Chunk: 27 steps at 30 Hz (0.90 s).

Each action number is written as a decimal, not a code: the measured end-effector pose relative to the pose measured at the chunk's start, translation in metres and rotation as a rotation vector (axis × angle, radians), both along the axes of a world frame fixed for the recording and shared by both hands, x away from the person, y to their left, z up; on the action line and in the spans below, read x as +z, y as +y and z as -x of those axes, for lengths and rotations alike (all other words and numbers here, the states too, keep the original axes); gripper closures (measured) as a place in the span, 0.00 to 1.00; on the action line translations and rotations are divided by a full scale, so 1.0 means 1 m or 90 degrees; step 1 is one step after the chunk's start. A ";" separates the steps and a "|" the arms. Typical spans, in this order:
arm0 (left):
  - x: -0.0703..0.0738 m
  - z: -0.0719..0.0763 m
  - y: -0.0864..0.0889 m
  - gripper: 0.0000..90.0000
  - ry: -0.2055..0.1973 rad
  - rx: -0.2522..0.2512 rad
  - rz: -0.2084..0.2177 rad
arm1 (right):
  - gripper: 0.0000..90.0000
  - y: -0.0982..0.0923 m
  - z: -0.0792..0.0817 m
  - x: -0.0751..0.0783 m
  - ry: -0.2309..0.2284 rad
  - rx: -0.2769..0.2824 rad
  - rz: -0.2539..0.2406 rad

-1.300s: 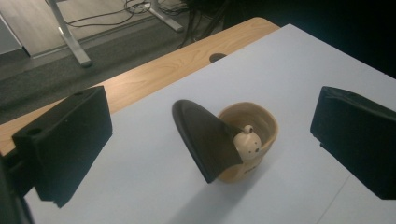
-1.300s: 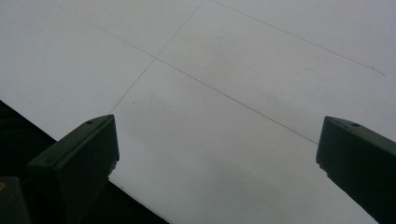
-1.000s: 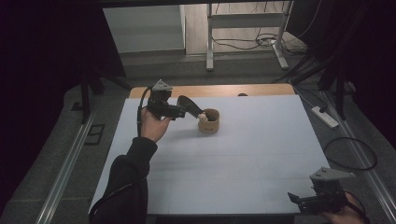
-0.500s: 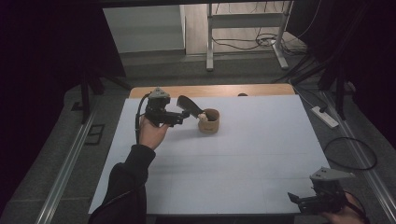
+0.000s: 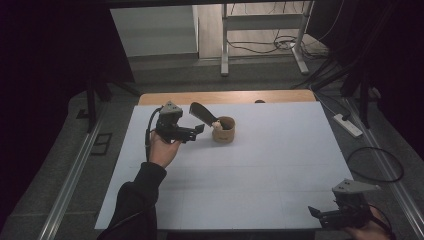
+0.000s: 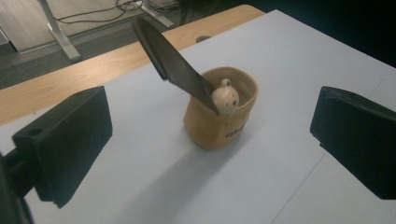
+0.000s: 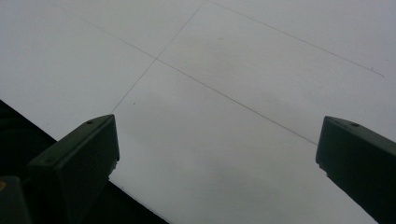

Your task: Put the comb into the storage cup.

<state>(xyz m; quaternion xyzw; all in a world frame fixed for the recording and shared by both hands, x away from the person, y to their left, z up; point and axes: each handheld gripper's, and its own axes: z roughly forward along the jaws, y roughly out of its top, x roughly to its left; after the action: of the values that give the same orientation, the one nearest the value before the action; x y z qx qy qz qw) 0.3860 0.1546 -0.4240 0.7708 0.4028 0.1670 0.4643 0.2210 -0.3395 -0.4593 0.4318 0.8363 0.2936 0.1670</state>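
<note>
Comb [image 6: 175, 65] and cup [image 6: 220, 114] are what the work turns on, and as far as the pictures show, the comb is already in place: its lower end sits down inside the tan cup and its dark toothed length leans out over the rim, tilted up toward the far wooden edge of the table [image 5: 225, 96].

Starting from the tool: the left gripper [image 5: 196, 131] hangs just beside the cup on the side nearer the person's left, its jaws spread wide and holding nothing. In the left gripper view the two black jaws stand well apart with the cup between them but farther off, touching neither the cup nor the comb. That reads to me as a release already made, with the hand clear of its load.

Out from there, the cup stands upright on the white table cover [image 5: 250, 170], toward the far side. A small pale bear figure [image 6: 225, 99] peeks over the rim, right against the comb.

The right gripper [image 5: 320, 214] rests low at the near right corner, well apart from everything, jaws also spread and empty over bare white surface.

Judging by this, the placing is done. What seems left is only to draw the left hand [image 5: 162, 150] back without knocking the leaning comb, which looks loosely propped and could tip the cup.
</note>
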 end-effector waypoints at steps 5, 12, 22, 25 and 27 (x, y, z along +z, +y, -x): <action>-0.002 0.003 -0.001 0.00 -0.001 0.000 -0.016 | 0.00 0.000 0.000 0.000 -0.001 0.000 0.001; -0.003 0.008 0.000 0.00 0.005 -0.004 -0.017 | 0.00 0.000 0.001 0.000 -0.004 0.005 0.001; -0.006 0.015 0.005 0.00 0.013 -0.010 -0.014 | 0.00 0.001 0.002 0.001 -0.006 0.008 -0.001; -0.006 0.018 0.006 0.00 0.013 -0.014 -0.015 | 0.00 0.000 0.002 0.001 -0.008 0.006 -0.002; -0.006 0.020 0.007 0.00 0.014 -0.016 -0.012 | 0.00 0.000 0.002 0.001 -0.009 0.006 -0.003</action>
<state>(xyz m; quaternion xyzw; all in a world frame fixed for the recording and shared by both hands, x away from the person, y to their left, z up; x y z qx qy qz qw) 0.3662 0.1616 -0.4301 0.7819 0.3968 0.1562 0.4548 0.2194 -0.3394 -0.4583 0.4258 0.8367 0.2993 0.1704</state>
